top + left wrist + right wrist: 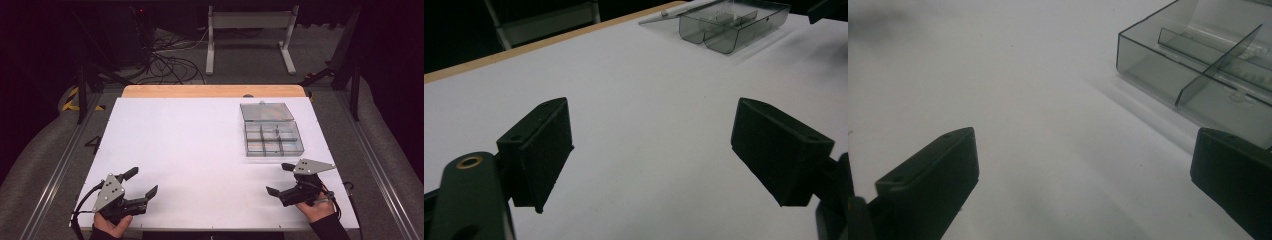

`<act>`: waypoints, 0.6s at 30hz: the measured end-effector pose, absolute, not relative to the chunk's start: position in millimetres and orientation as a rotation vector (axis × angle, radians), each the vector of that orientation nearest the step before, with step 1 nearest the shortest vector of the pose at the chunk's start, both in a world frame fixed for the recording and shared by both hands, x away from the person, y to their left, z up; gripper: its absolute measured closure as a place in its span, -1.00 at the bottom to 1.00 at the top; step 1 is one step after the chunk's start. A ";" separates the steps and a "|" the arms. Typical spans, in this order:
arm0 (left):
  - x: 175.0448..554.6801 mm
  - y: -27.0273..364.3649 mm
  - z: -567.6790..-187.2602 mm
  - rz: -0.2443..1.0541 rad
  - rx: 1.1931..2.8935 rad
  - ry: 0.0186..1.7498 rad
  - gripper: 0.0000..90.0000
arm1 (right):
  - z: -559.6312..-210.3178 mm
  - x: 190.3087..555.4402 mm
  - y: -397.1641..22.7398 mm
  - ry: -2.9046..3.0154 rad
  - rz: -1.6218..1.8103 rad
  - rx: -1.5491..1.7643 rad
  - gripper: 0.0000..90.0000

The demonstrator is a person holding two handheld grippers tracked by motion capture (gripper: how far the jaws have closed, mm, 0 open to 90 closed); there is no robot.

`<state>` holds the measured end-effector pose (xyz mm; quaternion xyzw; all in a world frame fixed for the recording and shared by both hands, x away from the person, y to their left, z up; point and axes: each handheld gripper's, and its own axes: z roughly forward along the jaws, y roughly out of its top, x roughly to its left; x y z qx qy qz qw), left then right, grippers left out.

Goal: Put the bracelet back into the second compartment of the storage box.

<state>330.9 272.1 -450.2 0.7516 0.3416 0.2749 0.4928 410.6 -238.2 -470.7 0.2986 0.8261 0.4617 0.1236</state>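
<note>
A clear smoky plastic compartment box lies on the white table at the right, its lid folded back flat behind it. Small clear parts lie in one middle cell. My left gripper rests near the table's front left, jaws wide apart with nothing between them. My right gripper sits at the front right, just in front of the box, also open and empty. The box stands close by in the right gripper view and far off in the left gripper view.
A wooden strip runs along the table's far edge. Behind it are a white stand and loose cables on the floor. Metal rails flank the table on both sides.
</note>
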 end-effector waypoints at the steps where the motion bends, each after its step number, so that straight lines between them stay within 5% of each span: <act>1: 330.7 272.0 -450.3 0.665 1.824 0.830 -0.61 | -472.3 410.4 -238.3 2.412 1.339 0.873 -1.00; 18: 330.0 272.0 -450.0 0.668 1.830 0.829 -0.61 | -491.9 403.1 -235.2 2.435 1.309 0.912 -1.00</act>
